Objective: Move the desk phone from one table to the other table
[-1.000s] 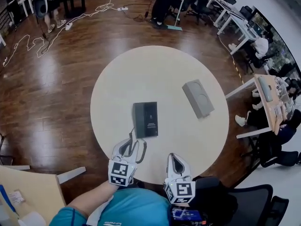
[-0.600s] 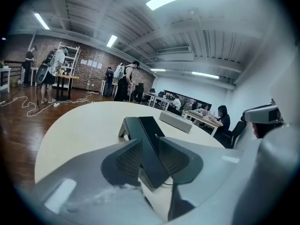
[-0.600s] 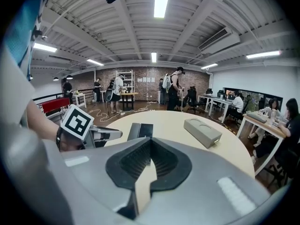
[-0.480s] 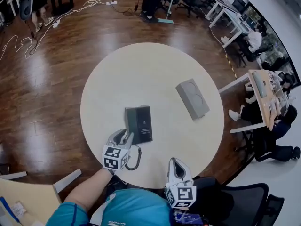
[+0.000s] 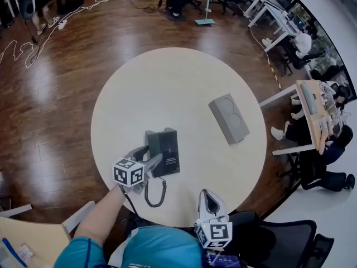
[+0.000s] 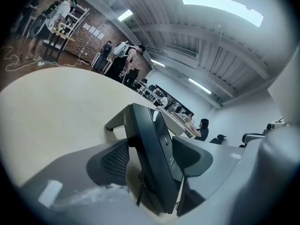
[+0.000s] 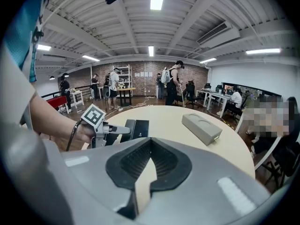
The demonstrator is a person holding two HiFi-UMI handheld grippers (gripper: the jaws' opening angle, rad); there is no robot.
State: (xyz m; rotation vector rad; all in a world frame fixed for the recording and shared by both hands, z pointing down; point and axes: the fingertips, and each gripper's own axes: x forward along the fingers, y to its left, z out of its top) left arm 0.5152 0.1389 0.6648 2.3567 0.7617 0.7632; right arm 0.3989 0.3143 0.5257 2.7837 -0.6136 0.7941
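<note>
Since a second ago our left gripper [image 5: 146, 157] has swung in from the near rim of the round table [image 5: 167, 77] to the near left corner of the desk phone [image 5: 166, 148], and the phone itself has slid a little toward that side. We now have the two jaws closed in on the phone's edge: the left gripper view shows the dark slab standing between the ribbed pads, one pad on each face, with the body tilted across the view and its stand leg reaching down to the tabletop beyond. From these views we cannot tell whether the near end is raised off the surface. The phone lies on the near left part of the table, and its coiled cord [image 5: 155, 192] loops from beneath it toward the rim. Our right gripper [image 5: 205, 193] has kept its place over the near edge, well apart from the phone, jaws drawn together at the tips with nothing between them. A grey box [image 5: 229, 118] lies flat on the right half of the table, well apart from the phone.
</note>
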